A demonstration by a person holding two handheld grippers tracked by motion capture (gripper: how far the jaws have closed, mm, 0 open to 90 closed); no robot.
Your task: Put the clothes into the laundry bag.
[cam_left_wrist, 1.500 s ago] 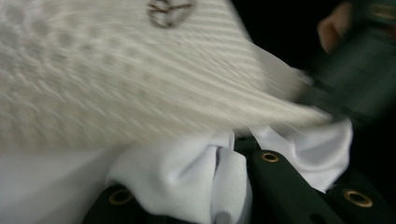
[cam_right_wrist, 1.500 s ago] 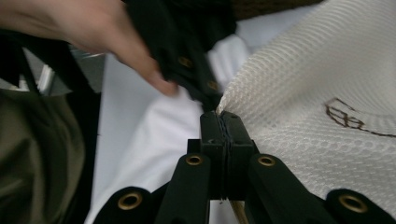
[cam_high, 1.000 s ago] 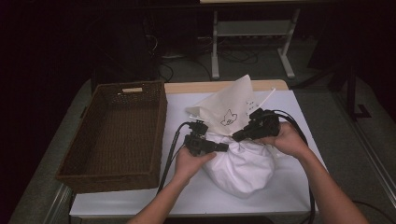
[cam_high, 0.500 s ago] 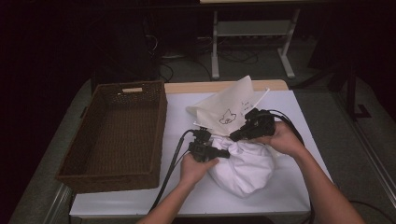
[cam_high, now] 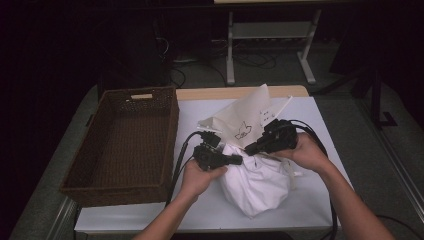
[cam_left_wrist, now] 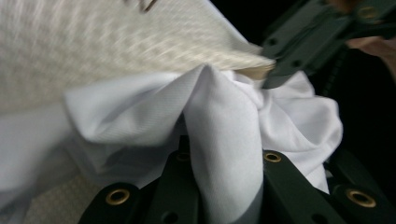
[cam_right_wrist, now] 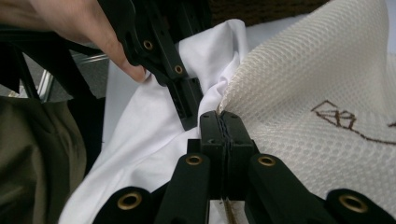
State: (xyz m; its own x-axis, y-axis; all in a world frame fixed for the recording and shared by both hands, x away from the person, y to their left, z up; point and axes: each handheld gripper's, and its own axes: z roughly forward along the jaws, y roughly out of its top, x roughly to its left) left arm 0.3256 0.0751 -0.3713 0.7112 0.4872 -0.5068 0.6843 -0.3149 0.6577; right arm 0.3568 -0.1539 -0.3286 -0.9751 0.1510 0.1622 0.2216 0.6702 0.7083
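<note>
A bunched white cloth (cam_high: 257, 185) lies on the white table, partly under a cream mesh bag (cam_high: 240, 120) with a brown line drawing. My left gripper (cam_high: 239, 160) reaches into the bundle from the left. Its jaws have just been closing, and a fold of the white cloth (cam_left_wrist: 224, 140) is now pinched between them. My right gripper (cam_right_wrist: 219, 119) is shut on the edge of the mesh bag (cam_right_wrist: 317, 70) and holds it just above the cloth. The two grippers' tips sit close together, the left gripper (cam_right_wrist: 189, 116) just beyond the right one's jaws.
A large brown wicker basket (cam_high: 170, 135) stands at the table's left, close beside the left hand. Bare white table (cam_high: 200, 215) runs along the front. Cables trail from both grippers toward the near edge. Beyond the table stands a metal frame on a dark floor.
The left gripper's jaws have closed on a fold of the white cloth, and the left hand has shifted slightly toward the bundle. The right gripper has kept its hold on the mesh bag.
</note>
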